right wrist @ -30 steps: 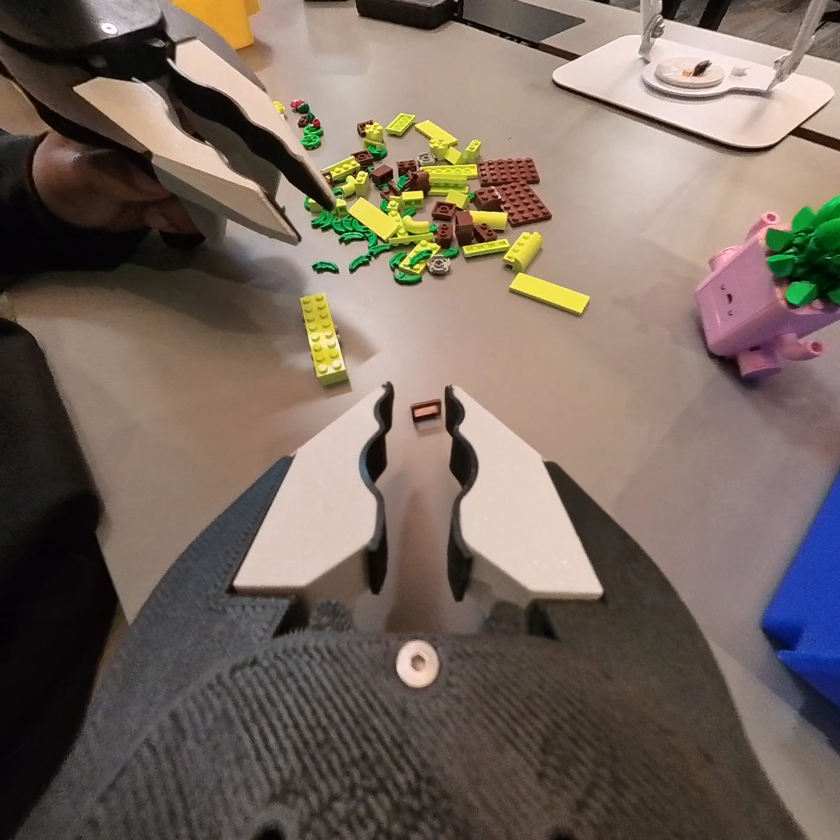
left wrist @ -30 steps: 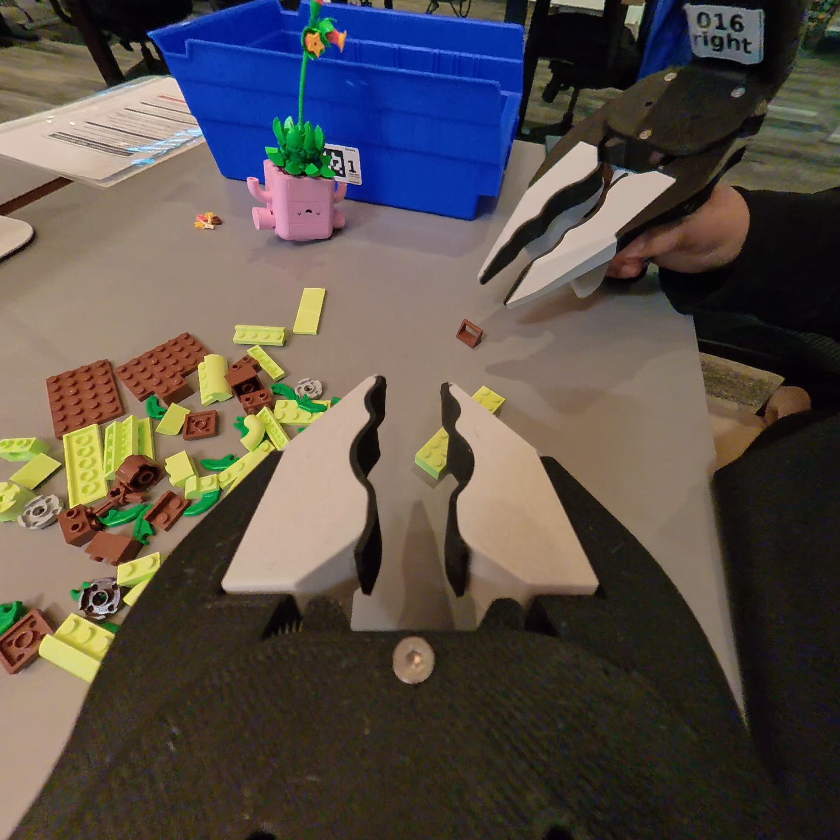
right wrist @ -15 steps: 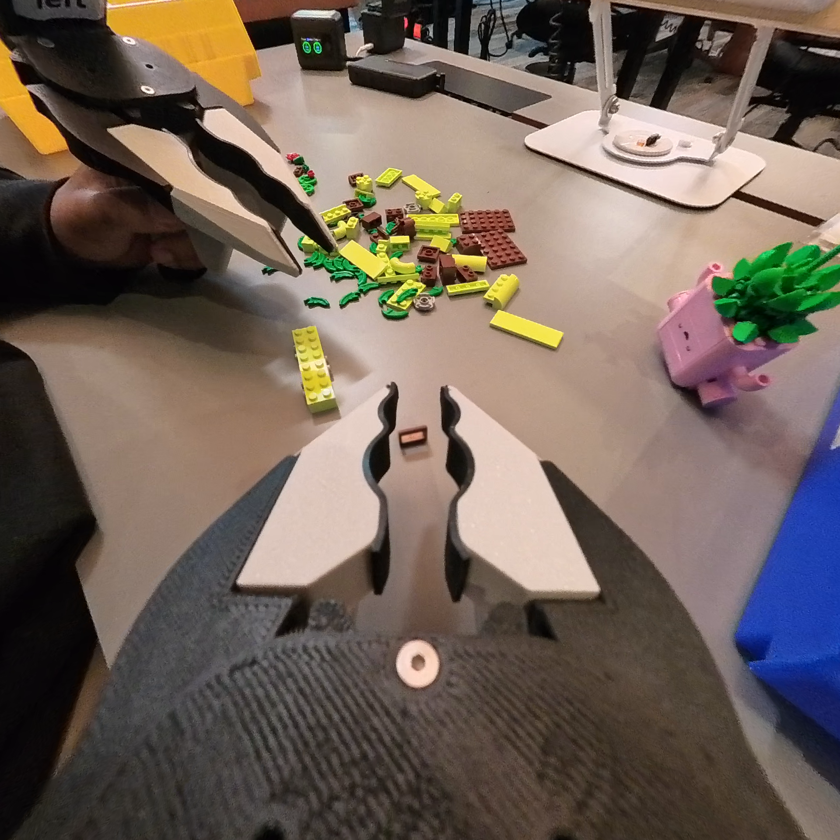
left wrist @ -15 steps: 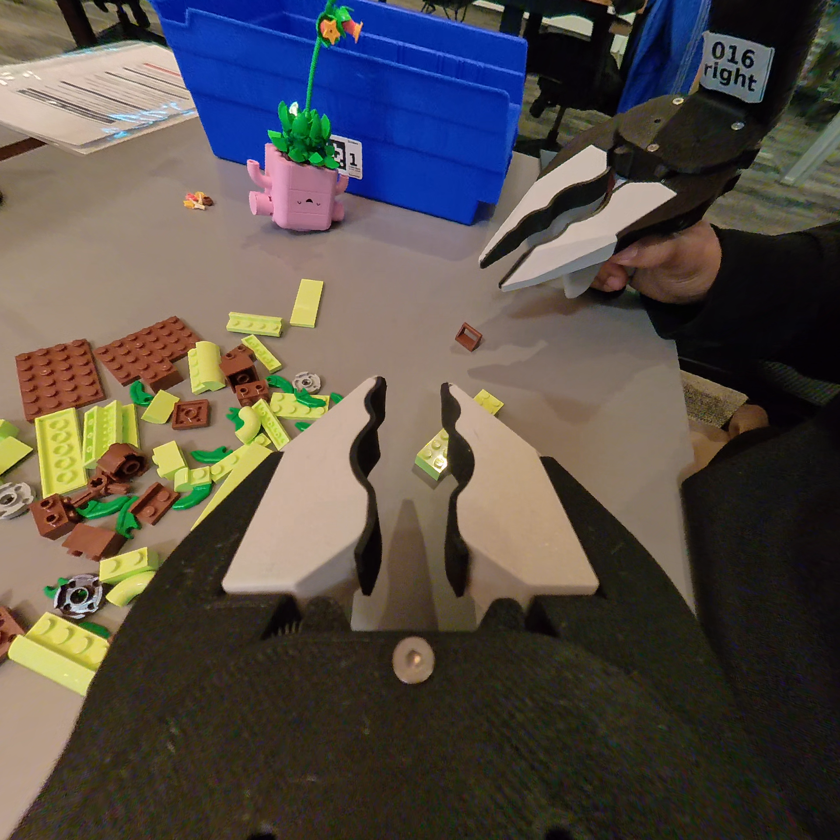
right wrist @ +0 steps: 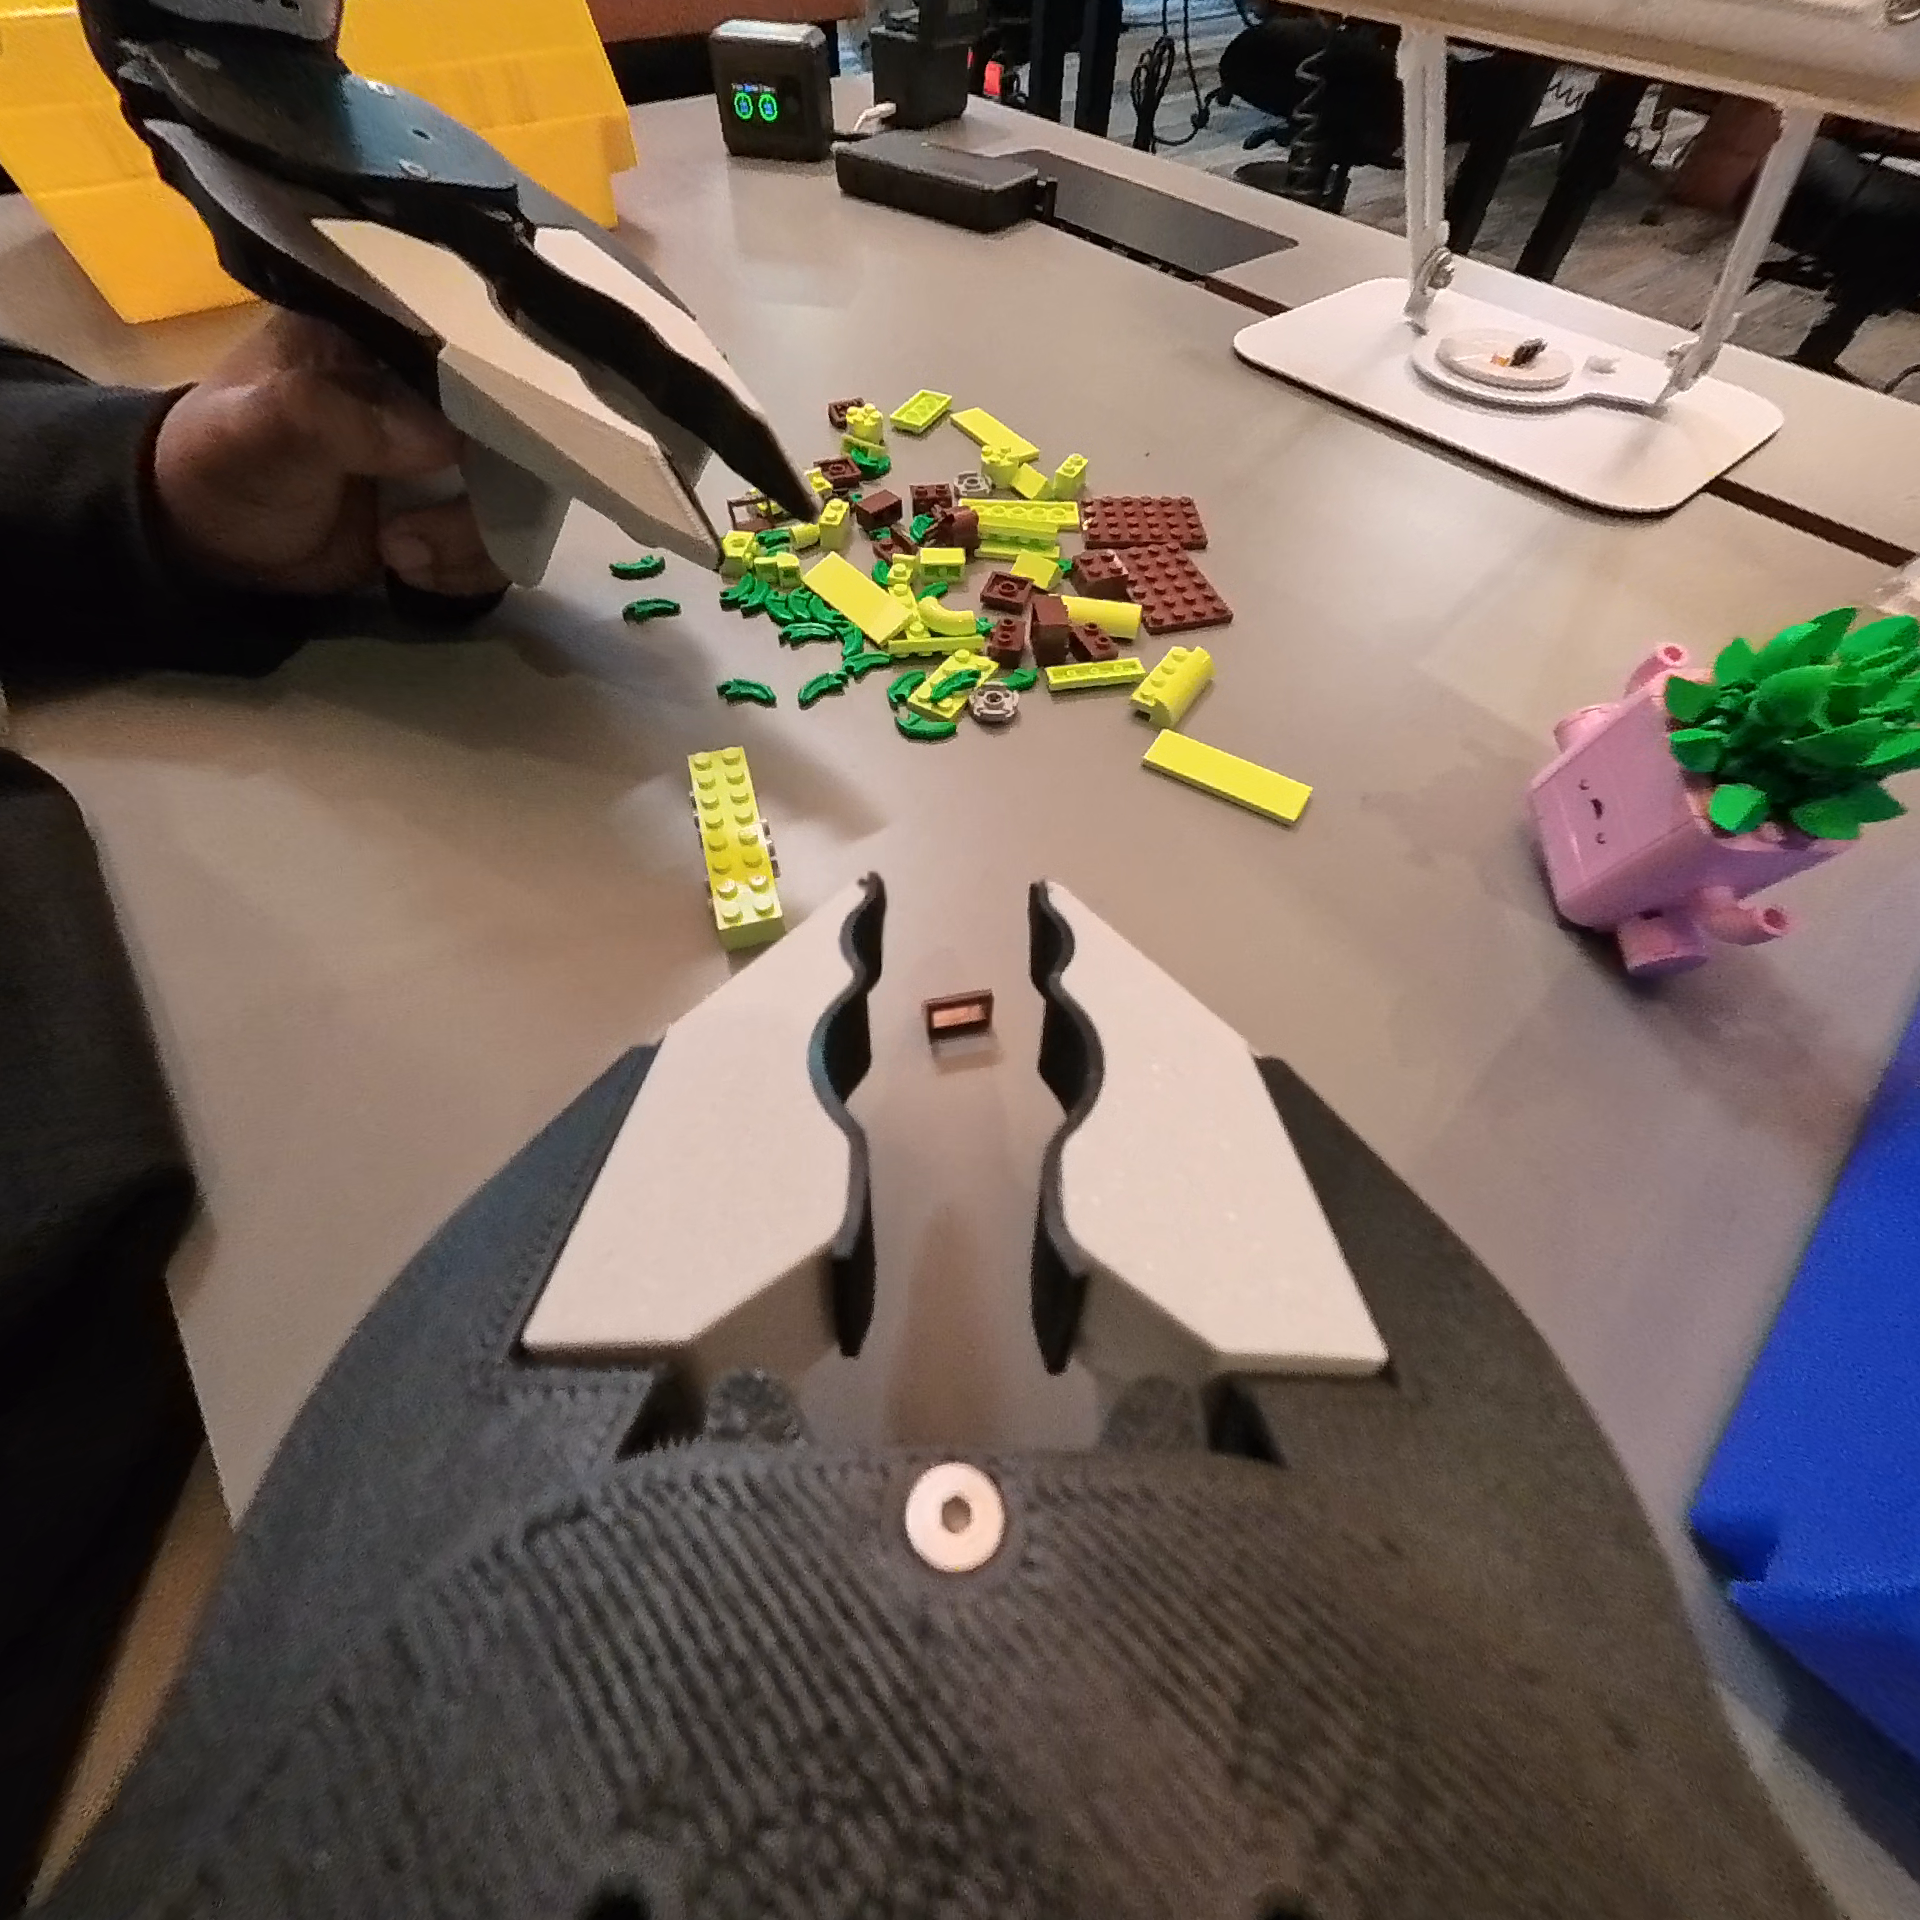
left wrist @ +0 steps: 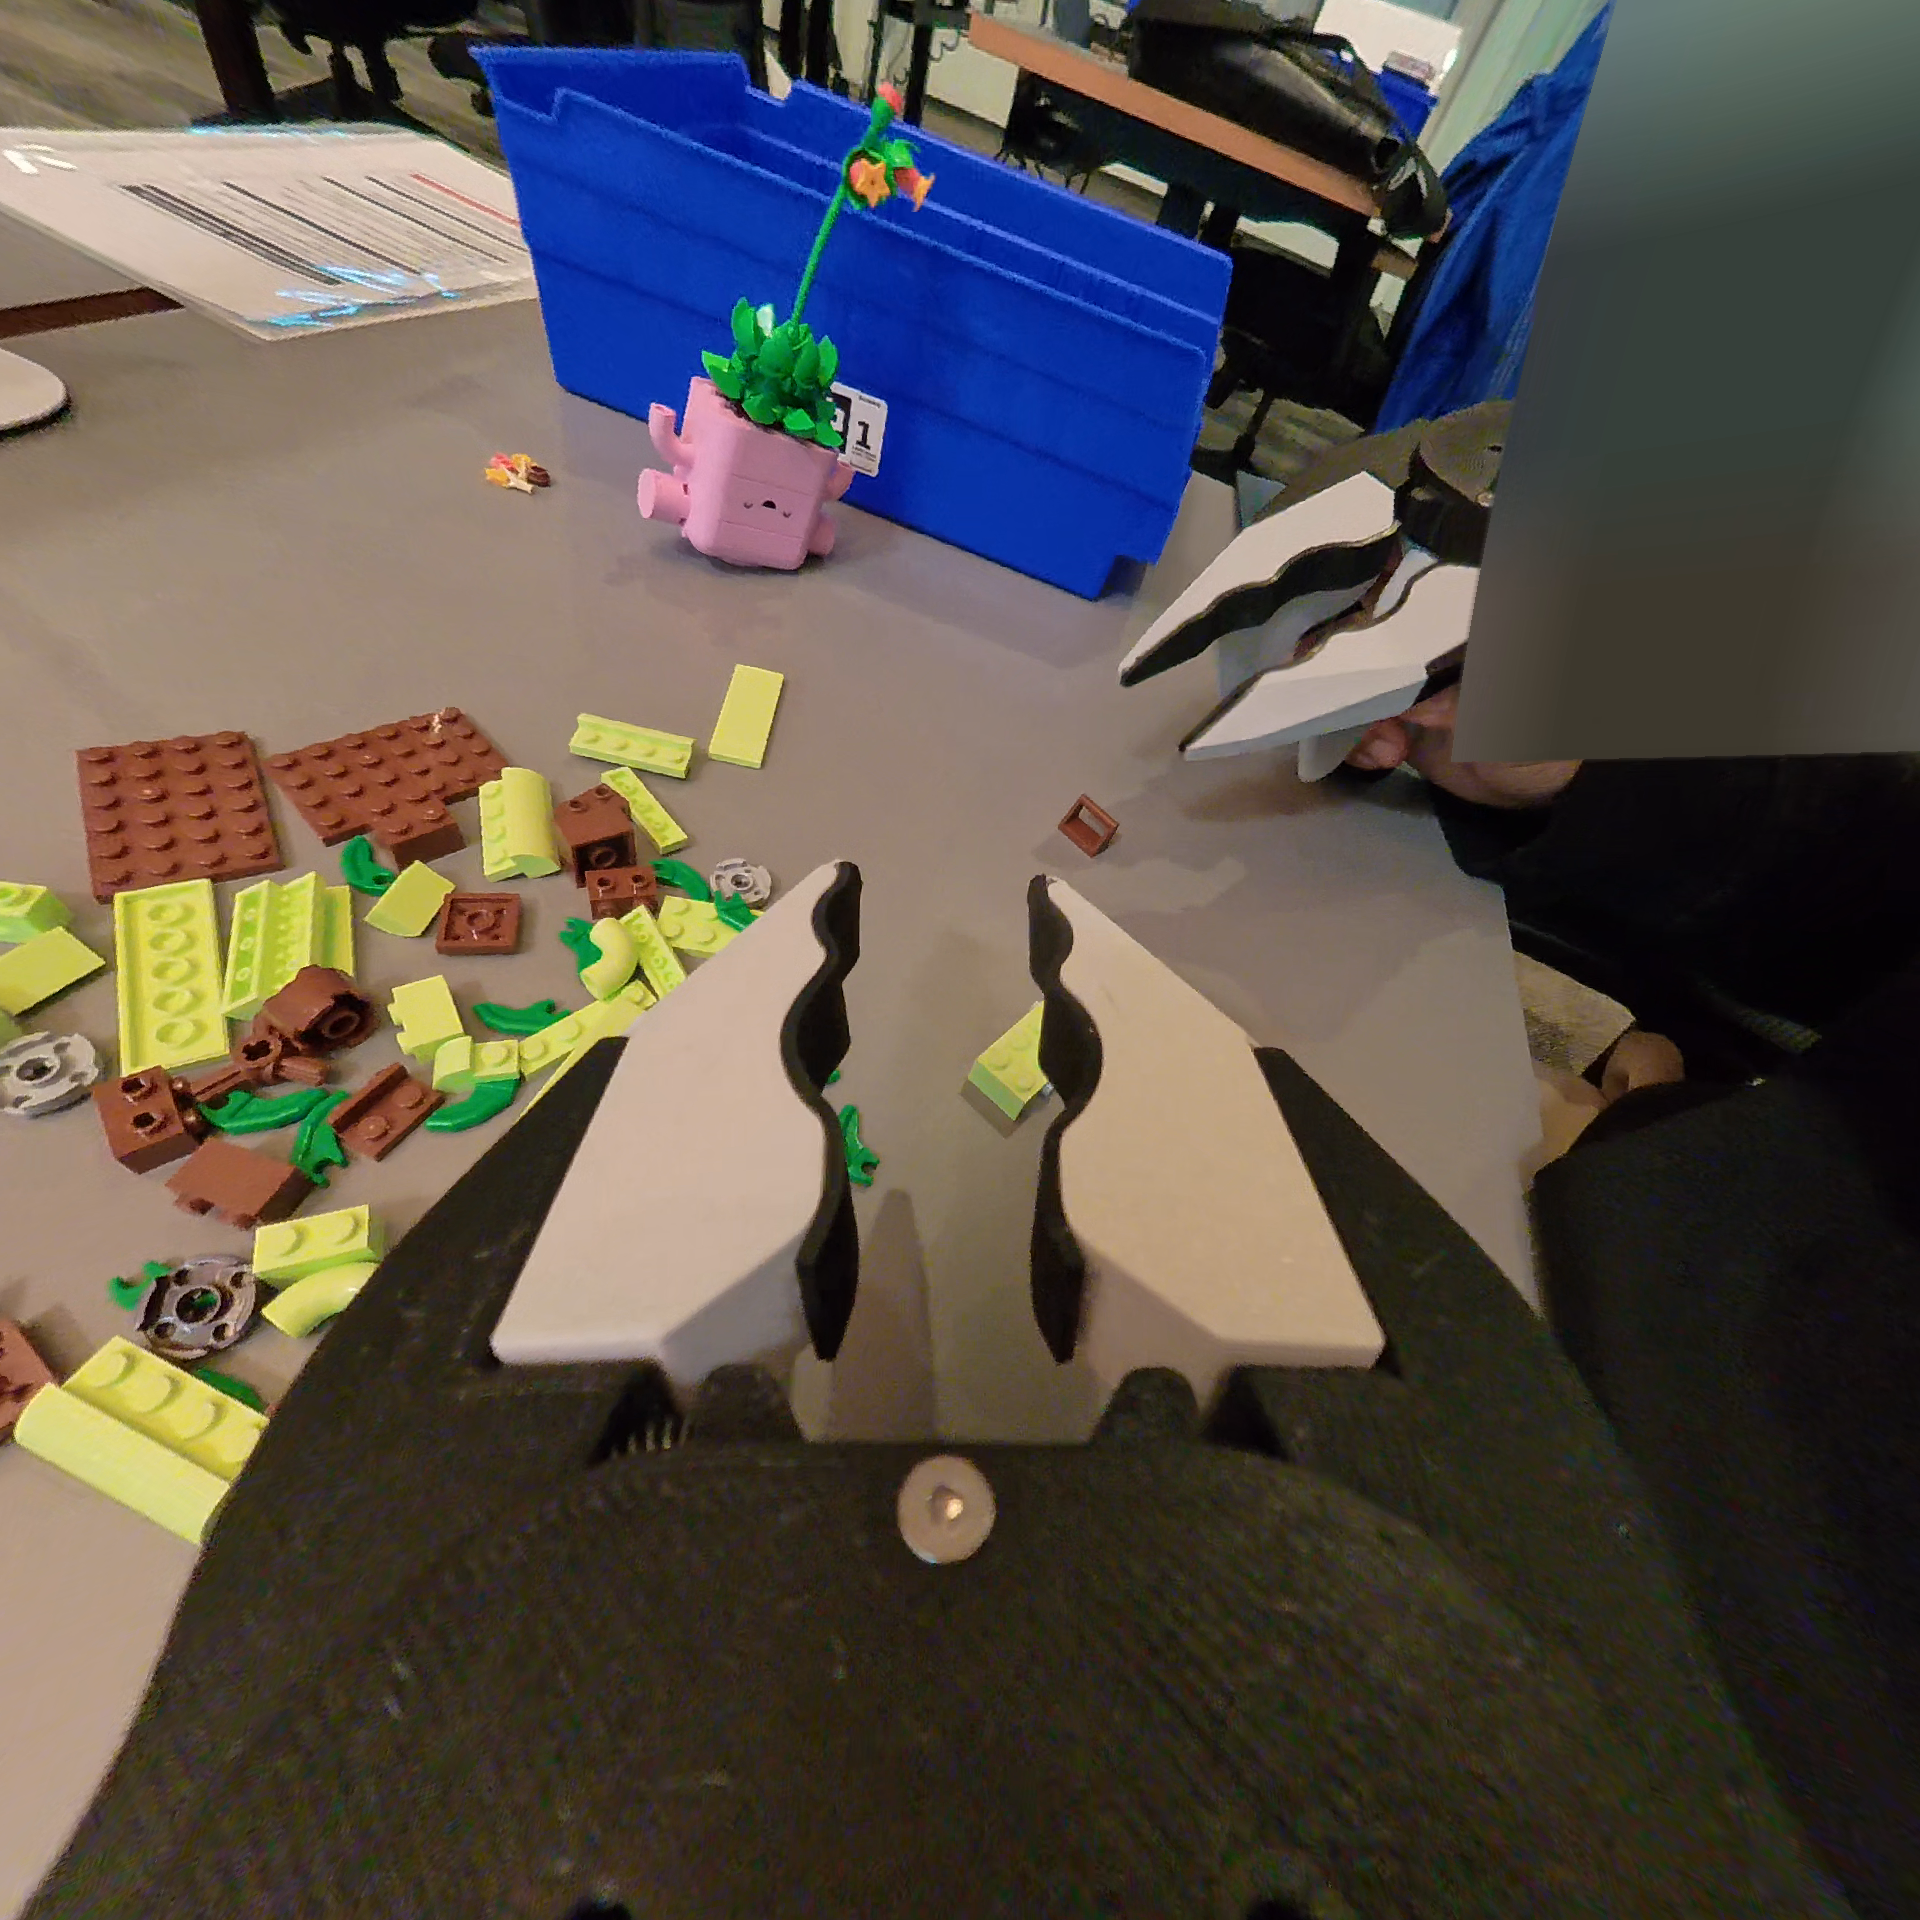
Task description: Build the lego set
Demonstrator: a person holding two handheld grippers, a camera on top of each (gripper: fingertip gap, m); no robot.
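Note:
My left gripper (left wrist: 943, 883) is open and empty, hovering over the near edge of a pile of loose lime, brown and green Lego pieces (left wrist: 364, 935). A lime brick (left wrist: 1008, 1060) lies partly hidden behind its right finger. My right gripper (right wrist: 954, 888) is open and empty, held above the table. A small brown piece (right wrist: 958, 1015) lies on the table and shows between its fingers, untouched; it also shows in the left wrist view (left wrist: 1088, 824). A long lime brick (right wrist: 732, 842) lies just left of the right gripper. A finished pink pot model (left wrist: 743, 488) with green leaves stands farther back.
A blue bin (left wrist: 935, 312) stands behind the pink pot, and its corner shows at the right (right wrist: 1849, 1351). A yellow bin (right wrist: 156, 208), black devices (right wrist: 779, 104) and a white stand base (right wrist: 1507, 405) sit at the table's far side. A sheet of paper (left wrist: 260, 218) lies far left. One gripper's finger ends stand about 11 centimeters off the other's. My left gripper's tips are some 6 centimeters from the lime brick (left wrist: 1008, 1060). Look for it in the right wrist view (right wrist: 723, 764) too. About 15 centimeters separates my right fingertips from the finished pink pot model (left wrist: 743, 488). The right camera catches it too, in the right wrist view (right wrist: 1590, 760).
Both grippers have drawn back and risen a little, still open. The brown piece now shows deeper between the right fingers. In the left view the right gripper has shifted to the right.

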